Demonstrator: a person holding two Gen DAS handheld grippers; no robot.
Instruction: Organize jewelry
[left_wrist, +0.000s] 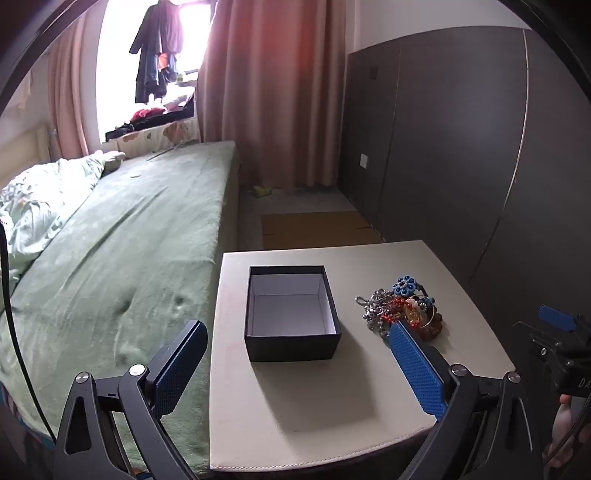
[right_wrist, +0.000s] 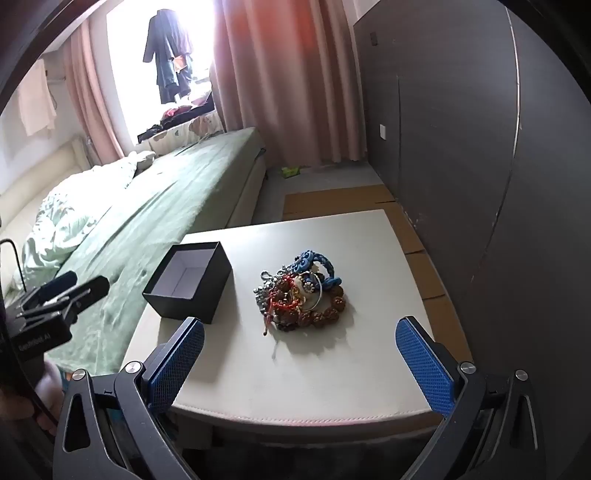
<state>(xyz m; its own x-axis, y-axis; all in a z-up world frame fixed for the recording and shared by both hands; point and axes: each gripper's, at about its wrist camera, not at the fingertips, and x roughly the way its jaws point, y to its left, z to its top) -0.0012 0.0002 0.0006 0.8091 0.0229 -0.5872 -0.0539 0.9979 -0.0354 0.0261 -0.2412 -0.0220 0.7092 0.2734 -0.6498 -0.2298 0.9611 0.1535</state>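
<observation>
An open black box (left_wrist: 291, 314) with a white, empty inside stands on a small white table (left_wrist: 295, 406). A tangled pile of jewelry (left_wrist: 400, 308), with blue flower pieces, silver chain, red cord and brown beads, lies to its right. My left gripper (left_wrist: 295, 365) is open and empty, hovering in front of the box. In the right wrist view the box (right_wrist: 188, 282) is at left and the jewelry pile (right_wrist: 301, 291) in the middle of the table (right_wrist: 295, 387). My right gripper (right_wrist: 299, 360) is open and empty, in front of the pile.
A bed with a green cover (left_wrist: 122, 258) runs along the table's left side. A dark wardrobe (left_wrist: 461, 147) stands on the right. Cardboard (left_wrist: 317, 229) lies on the floor beyond the table. Pink curtains (left_wrist: 273, 92) hang at the back.
</observation>
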